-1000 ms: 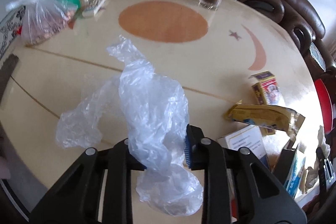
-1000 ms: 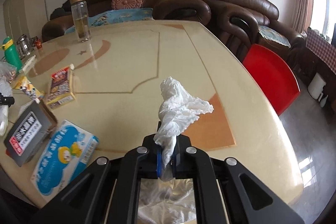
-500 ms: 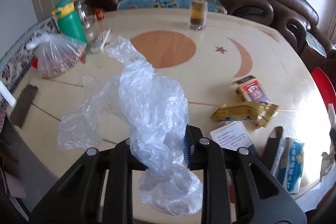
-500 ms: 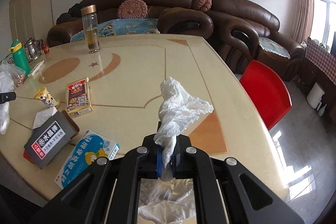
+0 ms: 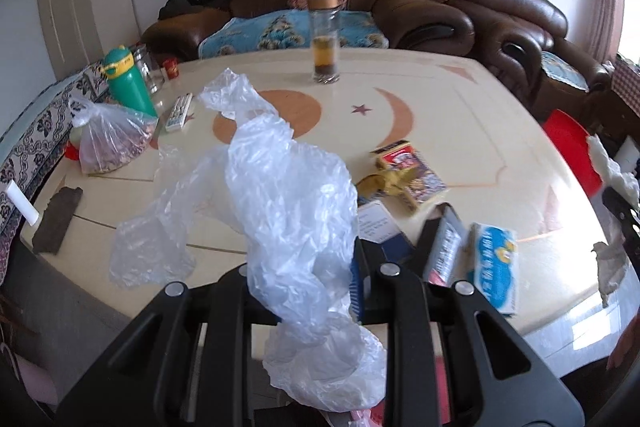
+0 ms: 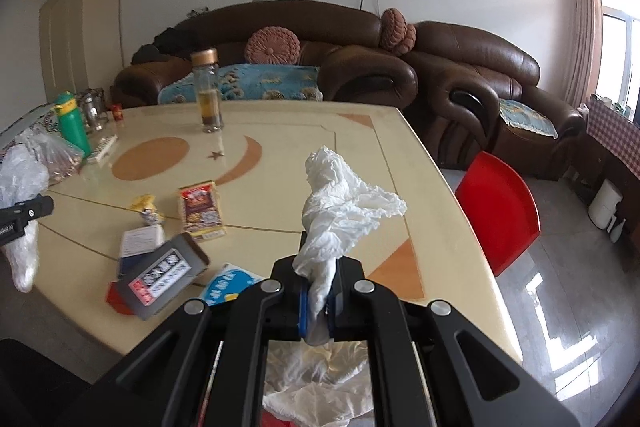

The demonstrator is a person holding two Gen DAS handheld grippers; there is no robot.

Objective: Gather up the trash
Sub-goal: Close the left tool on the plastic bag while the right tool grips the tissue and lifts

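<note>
My left gripper [image 5: 316, 291] is shut on a crumpled clear plastic bag [image 5: 280, 195] and holds it above the near edge of the cream table [image 5: 460, 115]. My right gripper [image 6: 318, 297] is shut on a crumpled white tissue [image 6: 340, 211], held up past the table's near right corner. The left gripper with its bag shows at the left edge of the right wrist view [image 6: 20, 211]. The tissue shows at the right edge of the left wrist view [image 5: 612, 171].
On the table lie a yellow wrapper [image 5: 384, 183], a red-yellow box [image 5: 412, 167], a blue-white pack [image 5: 496, 263], a dark box [image 6: 164, 275], a bag of nuts [image 5: 108, 143], a green bottle [image 5: 124, 83], a remote [image 5: 178, 111] and a glass bottle [image 5: 325, 39]. A red stool [image 6: 500, 211] and brown sofas [image 6: 480, 75] stand beyond.
Both grippers have pulled back and up from the table with their loads still held; more of the table and room shows. The grips have not changed.
</note>
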